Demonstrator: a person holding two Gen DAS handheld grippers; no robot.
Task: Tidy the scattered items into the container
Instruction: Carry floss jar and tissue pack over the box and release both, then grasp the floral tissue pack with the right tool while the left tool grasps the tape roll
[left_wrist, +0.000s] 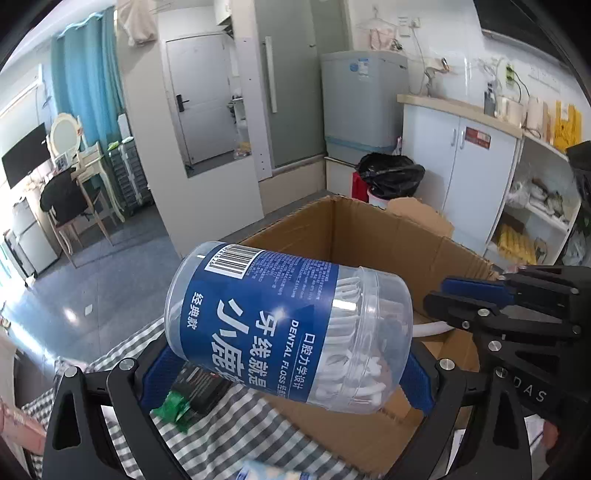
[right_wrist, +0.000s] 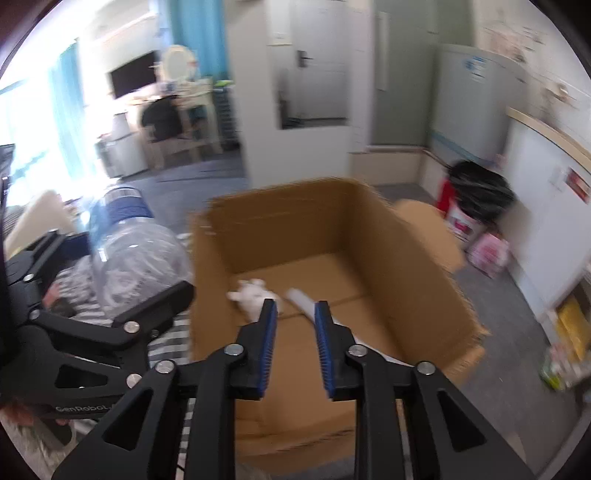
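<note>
My left gripper (left_wrist: 291, 373) is shut on a clear dental floss jar (left_wrist: 288, 325) with a blue label, held tilted above the near left rim of an open cardboard box (left_wrist: 369, 236). The jar also shows in the right wrist view (right_wrist: 129, 251), left of the box (right_wrist: 417, 258). My right gripper (right_wrist: 295, 314) is open and empty, above the box's near side; it shows at the right of the left wrist view (left_wrist: 447, 295). Inside the box lie a white crumpled item (right_wrist: 251, 295) and a white tube (right_wrist: 301, 297).
A grey checked cloth (left_wrist: 266, 424) covers the surface beside the box, with a green-wrapped item (left_wrist: 173, 410) and a dark packet (left_wrist: 201, 387) on it. A bin with a black bag (left_wrist: 391, 177), a white cabinet (left_wrist: 458, 162) and shelves (left_wrist: 535, 206) stand behind the box.
</note>
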